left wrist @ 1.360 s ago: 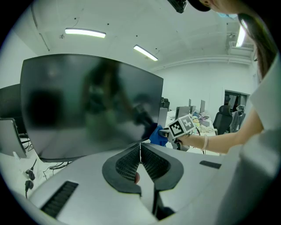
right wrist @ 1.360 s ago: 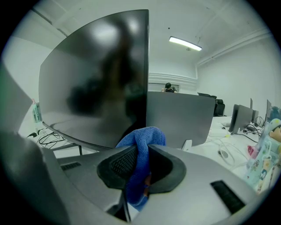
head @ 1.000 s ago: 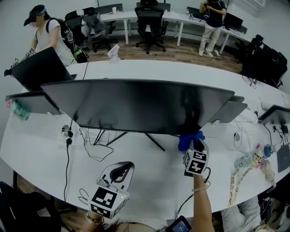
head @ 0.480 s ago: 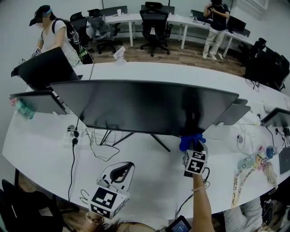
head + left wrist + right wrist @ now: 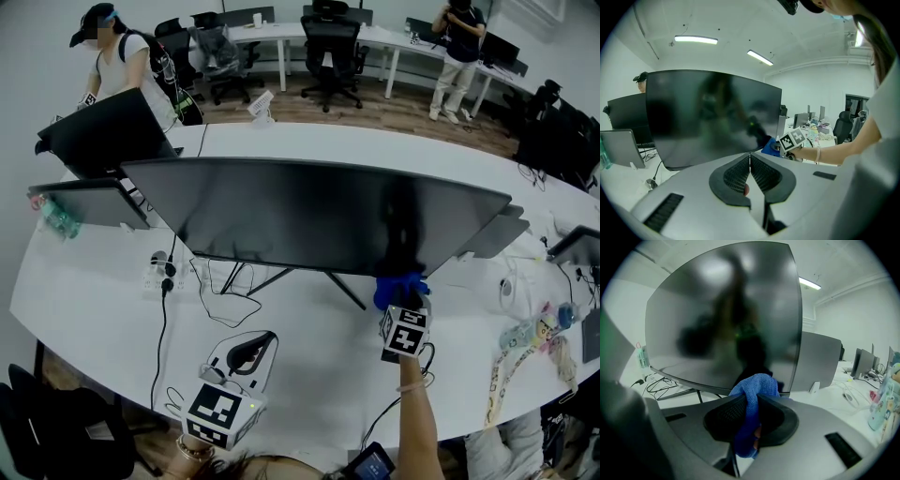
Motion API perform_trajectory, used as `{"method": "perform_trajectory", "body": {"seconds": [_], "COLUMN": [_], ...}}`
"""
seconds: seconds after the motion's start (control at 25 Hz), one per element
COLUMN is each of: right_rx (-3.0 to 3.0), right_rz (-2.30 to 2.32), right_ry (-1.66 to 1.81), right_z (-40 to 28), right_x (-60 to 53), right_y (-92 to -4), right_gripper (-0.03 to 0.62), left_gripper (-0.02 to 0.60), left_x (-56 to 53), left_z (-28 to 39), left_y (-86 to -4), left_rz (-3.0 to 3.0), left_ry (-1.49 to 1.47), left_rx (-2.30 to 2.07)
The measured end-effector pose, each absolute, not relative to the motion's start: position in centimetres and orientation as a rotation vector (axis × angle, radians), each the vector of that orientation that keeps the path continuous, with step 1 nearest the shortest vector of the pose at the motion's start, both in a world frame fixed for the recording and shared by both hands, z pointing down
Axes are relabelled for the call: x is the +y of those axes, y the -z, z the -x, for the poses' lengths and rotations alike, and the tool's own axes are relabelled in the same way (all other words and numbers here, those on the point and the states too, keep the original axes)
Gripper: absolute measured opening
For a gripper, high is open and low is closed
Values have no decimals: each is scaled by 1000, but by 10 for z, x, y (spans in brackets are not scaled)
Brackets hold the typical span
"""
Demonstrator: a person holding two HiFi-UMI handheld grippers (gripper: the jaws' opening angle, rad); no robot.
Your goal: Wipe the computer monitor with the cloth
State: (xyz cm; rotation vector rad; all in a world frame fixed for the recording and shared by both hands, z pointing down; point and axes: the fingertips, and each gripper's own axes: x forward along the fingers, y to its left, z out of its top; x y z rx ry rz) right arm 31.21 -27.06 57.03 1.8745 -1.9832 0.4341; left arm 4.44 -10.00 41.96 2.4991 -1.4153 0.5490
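Observation:
A wide, dark, curved monitor (image 5: 309, 211) stands in the middle of the white table (image 5: 309, 141). My right gripper (image 5: 403, 302) is shut on a blue cloth (image 5: 398, 287), which is pressed at the screen's lower right edge. In the right gripper view the cloth (image 5: 756, 390) bulges out between the jaws, right in front of the screen (image 5: 726, 319). My left gripper (image 5: 247, 354) hovers low over the table's near edge, shut with nothing in it. In the left gripper view its jaws (image 5: 750, 161) point at the screen (image 5: 708, 112), with the cloth (image 5: 769, 146) beyond.
The monitor's stand legs (image 5: 323, 279) spread under it. A power strip with cables (image 5: 159, 275) lies to the left. Other screens (image 5: 98, 136) stand far left and right (image 5: 495, 234). Small clutter (image 5: 530, 337) sits at the right. People (image 5: 122, 66) stand at the back.
The head view has shifted, so the monitor sits further right in the picture. The cloth now meets the screen's lower edge slightly further left. The left gripper has kept its place.

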Motion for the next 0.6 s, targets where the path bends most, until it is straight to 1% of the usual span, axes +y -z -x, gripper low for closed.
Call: {"method": "perform_trajectory", "body": {"seconds": [0.6], "right_rx": [-2004], "right_rz": [-1820], "right_ry": [-436], "right_z": [-271], "right_x": [-271], "right_y": [-572], "right_gripper": [67], "left_gripper": [12], "left_x": [-89], "left_z": [-12], "left_y": [-416], "left_rz": [-2461], "left_ry": [-540], "left_rx": [-1457]}}
